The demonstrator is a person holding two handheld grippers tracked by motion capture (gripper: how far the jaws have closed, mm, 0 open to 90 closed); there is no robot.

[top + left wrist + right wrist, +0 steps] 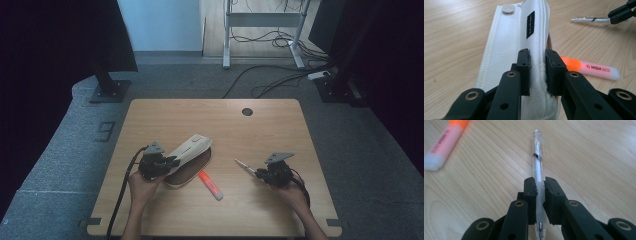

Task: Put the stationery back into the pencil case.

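Note:
A white canvas pencil case (189, 148) (514, 45) lies left of the table's middle, its flap lifted off the brown inside (192, 170). My left gripper (167, 162) (537, 72) is shut on the flap's seamed edge. An orange highlighter (210, 185) (589, 68) (445, 143) rests flat just right of the case. A clear pen (245, 166) (537, 162) (587, 19) points away from my right gripper (257, 173) (539, 200), which is shut on its barrel low over the table.
The wooden table (260, 140) has a round cable hole (247, 111) near its far edge. Beyond it stand dark stands (107, 87) and cables (270, 82) on the grey floor.

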